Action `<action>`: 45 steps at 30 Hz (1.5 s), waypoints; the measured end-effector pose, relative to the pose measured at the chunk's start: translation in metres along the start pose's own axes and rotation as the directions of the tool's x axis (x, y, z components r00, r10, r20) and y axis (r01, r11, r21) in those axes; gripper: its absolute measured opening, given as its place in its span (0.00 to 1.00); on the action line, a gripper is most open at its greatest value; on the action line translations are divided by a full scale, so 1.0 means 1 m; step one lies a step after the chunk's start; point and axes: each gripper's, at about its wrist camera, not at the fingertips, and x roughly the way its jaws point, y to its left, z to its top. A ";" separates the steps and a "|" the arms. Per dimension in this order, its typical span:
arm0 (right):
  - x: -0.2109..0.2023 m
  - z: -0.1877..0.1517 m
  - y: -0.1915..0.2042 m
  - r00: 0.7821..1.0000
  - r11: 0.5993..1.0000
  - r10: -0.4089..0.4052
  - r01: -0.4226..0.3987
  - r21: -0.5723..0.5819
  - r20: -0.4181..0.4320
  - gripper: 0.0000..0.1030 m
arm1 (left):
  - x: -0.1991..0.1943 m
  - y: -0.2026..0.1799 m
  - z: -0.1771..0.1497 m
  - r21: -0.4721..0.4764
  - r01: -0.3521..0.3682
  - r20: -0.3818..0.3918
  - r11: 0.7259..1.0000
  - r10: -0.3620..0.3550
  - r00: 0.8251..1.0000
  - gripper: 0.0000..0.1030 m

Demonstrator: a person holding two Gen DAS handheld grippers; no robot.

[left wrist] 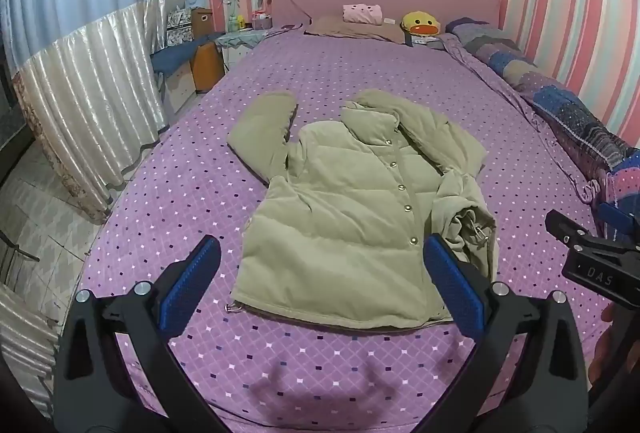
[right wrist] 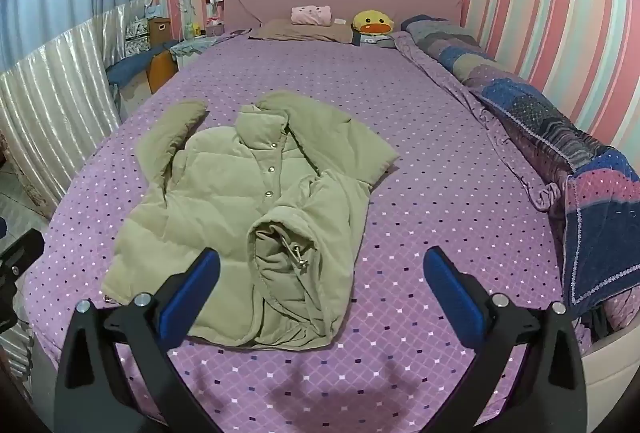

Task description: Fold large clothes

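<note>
Jacket: buttoned, front up on bed; one side partly turned inward, far sleeve spread. Folding barely begun. Left hand-held gripper, right hand-held gripper: both released, empty.

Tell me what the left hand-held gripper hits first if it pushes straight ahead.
Most likely the jacket: the left hand-held gripper is open and aimed at its lower front, near the hem. Depth is unclear, so it may graze the bedspread first.
</note>
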 end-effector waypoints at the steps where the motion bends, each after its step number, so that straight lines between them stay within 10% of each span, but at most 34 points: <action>1: 0.000 0.000 -0.001 1.000 1.000 0.019 -0.019 0.014 -0.002 0.98 | 0.000 -0.001 0.000 0.003 -0.001 0.002 1.000 0.001 1.000 0.97; 45: -0.010 0.002 -0.003 0.999 0.999 0.031 -0.031 0.010 0.013 0.98 | -0.007 -0.002 0.002 0.018 -0.015 0.021 1.000 0.015 1.000 0.97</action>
